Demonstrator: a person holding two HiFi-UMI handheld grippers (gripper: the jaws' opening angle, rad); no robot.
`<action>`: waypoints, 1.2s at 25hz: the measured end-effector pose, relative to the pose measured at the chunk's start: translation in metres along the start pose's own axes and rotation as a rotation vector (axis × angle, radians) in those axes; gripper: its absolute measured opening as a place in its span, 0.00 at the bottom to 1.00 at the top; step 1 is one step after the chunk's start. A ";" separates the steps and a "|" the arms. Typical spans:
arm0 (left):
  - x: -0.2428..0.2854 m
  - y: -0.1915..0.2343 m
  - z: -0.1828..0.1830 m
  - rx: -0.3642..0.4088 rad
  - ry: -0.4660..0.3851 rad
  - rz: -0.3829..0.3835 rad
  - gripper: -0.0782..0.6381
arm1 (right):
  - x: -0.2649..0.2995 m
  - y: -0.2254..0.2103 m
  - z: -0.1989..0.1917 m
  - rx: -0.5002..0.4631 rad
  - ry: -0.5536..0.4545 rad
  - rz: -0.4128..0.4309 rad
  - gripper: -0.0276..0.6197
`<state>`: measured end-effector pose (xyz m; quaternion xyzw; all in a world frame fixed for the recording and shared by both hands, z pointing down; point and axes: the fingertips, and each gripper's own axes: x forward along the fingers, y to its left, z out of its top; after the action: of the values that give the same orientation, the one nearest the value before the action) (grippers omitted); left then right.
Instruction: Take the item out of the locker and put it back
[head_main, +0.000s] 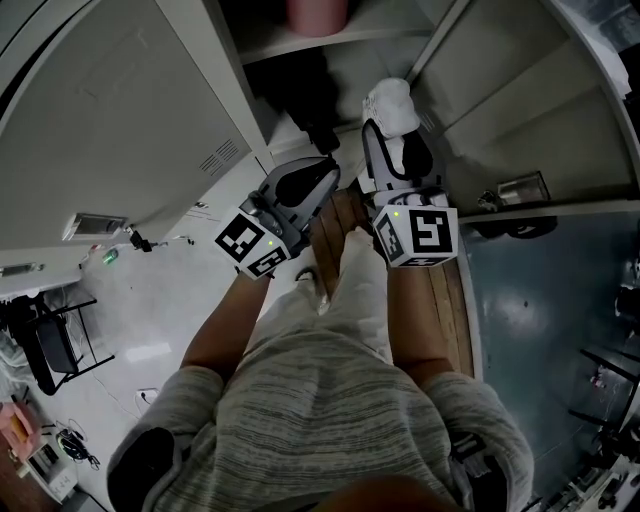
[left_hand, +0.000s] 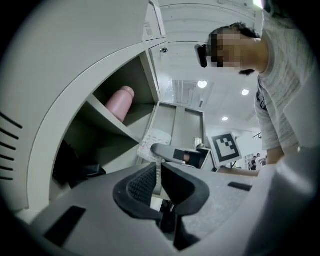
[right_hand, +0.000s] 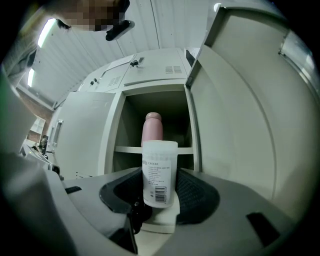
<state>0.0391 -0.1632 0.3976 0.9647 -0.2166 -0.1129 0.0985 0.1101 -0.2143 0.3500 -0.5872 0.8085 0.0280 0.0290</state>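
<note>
1. Right gripper (right_hand: 159, 194) is clamped on the white labelled bottle (right_hand: 160, 167). The bottle stands upright between the pads, with its top above the jaws.
2. Left gripper (left_hand: 159, 184) has its jaws together with nothing between them. In the head view it sits just beside the right one.
3. The bottle is held in front of the open locker (right_hand: 127, 149), apart from its shelf.
4. Pink flask (right_hand: 152, 129) stands upright on the upper shelf, behind the bottle.
5. Dark thing (left_hand: 75, 170) lies in the compartment below, possibly a bag; too dim to tell.
</note>
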 end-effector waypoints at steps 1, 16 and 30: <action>-0.001 0.001 0.000 0.001 0.001 0.002 0.15 | 0.003 0.000 -0.004 0.002 0.005 0.003 0.36; -0.006 0.013 -0.013 -0.001 0.020 0.059 0.15 | 0.061 -0.017 -0.089 0.029 0.150 -0.017 0.36; 0.001 0.030 -0.023 -0.016 0.029 0.082 0.14 | 0.085 -0.025 -0.135 -0.013 0.219 -0.027 0.36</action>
<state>0.0347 -0.1868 0.4268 0.9557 -0.2538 -0.0967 0.1137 0.1061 -0.3134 0.4776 -0.5977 0.7986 -0.0314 -0.0631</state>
